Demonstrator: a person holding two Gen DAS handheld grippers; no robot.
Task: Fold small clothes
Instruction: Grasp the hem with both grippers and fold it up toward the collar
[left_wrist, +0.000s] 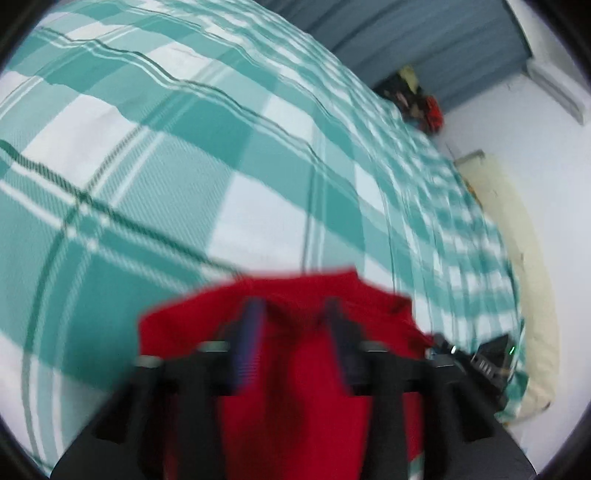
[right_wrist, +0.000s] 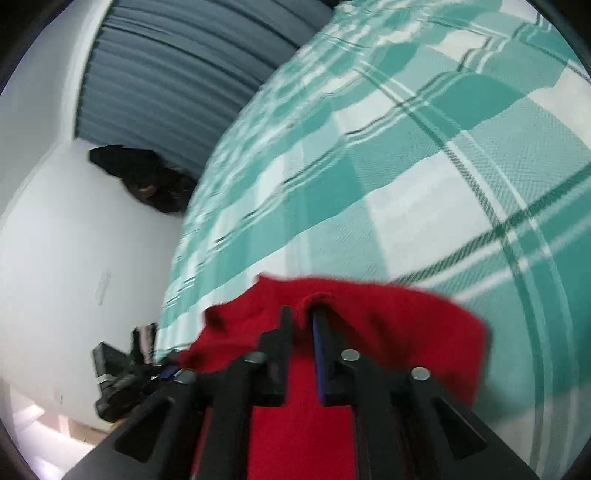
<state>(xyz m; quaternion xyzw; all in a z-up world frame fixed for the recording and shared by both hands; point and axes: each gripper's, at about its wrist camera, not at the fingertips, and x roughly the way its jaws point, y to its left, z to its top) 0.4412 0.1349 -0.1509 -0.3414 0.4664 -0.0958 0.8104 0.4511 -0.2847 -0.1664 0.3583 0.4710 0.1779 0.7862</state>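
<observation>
A small red garment (left_wrist: 295, 369) lies on the green and white plaid bedspread (left_wrist: 184, 166), close under both grippers. In the left wrist view my left gripper (left_wrist: 293, 310) stands over it with its fingers apart and the red cloth between and beneath them; the frame is blurred by motion. In the right wrist view my right gripper (right_wrist: 301, 314) has its fingers close together, pinching a raised fold at the edge of the red garment (right_wrist: 388, 325). The other gripper (right_wrist: 125, 365) shows at the lower left there.
The bedspread (right_wrist: 406, 166) fills most of both views. A blue corrugated wall (left_wrist: 424, 33), a dark and red pile (left_wrist: 417, 99) and a cream pillow (left_wrist: 517, 258) lie beyond the bed's edge. A dark heap (right_wrist: 147, 177) sits on the white floor.
</observation>
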